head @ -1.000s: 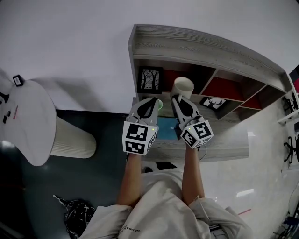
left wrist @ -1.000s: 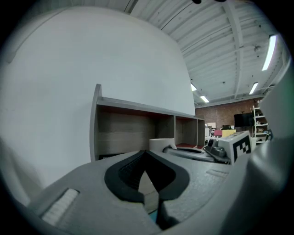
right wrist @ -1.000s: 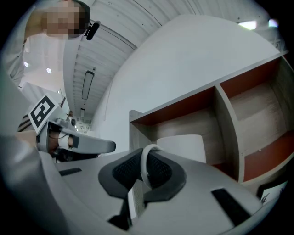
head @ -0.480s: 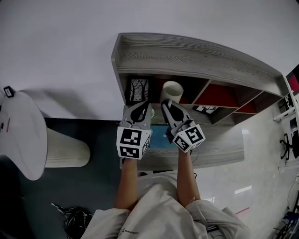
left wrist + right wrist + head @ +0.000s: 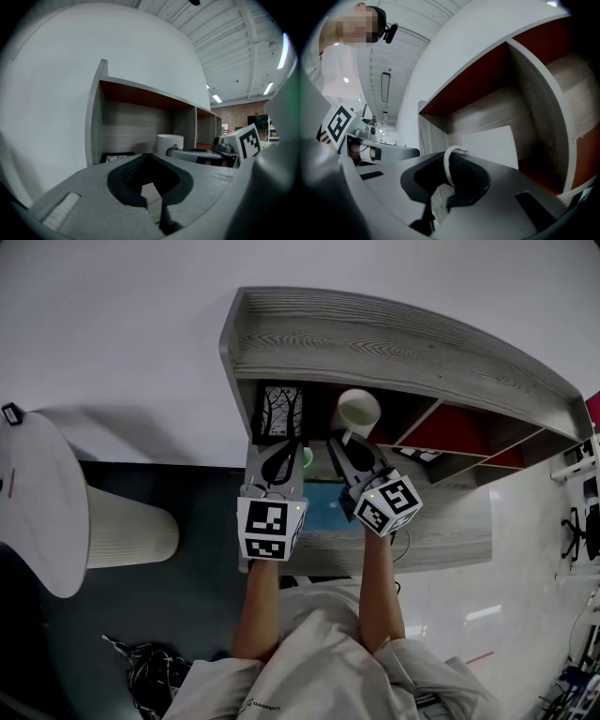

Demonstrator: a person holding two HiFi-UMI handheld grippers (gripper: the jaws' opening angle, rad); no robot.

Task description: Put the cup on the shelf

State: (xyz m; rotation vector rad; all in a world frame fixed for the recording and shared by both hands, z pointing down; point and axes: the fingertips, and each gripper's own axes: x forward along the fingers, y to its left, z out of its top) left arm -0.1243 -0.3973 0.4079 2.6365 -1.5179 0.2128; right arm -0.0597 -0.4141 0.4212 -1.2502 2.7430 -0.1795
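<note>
Cup position: your right tool is clamped on the loop handle of the cream ceramic cup. The cup sits just ahead of the tool's tip, at the mouth of the leftmost compartment of the grey wood-grain shelf unit. It stands upright with its mouth up, and the compartment's board lies straight beyond it along the tool's line. Judged from that, the placing needs a short push inward, then a lowering.

Your left tool is closed on nothing and sits just beside the right one, so the right hand alone carries the work. A black-framed tree picture occupies the left end of the same compartment, near the cup but apart from it.

The right gripper view confirms the grip on the handle, which the head view does not show. The left gripper view shows the cup side-on, but the right tool hides its base, so no view settles whether it touches the board.
</note>
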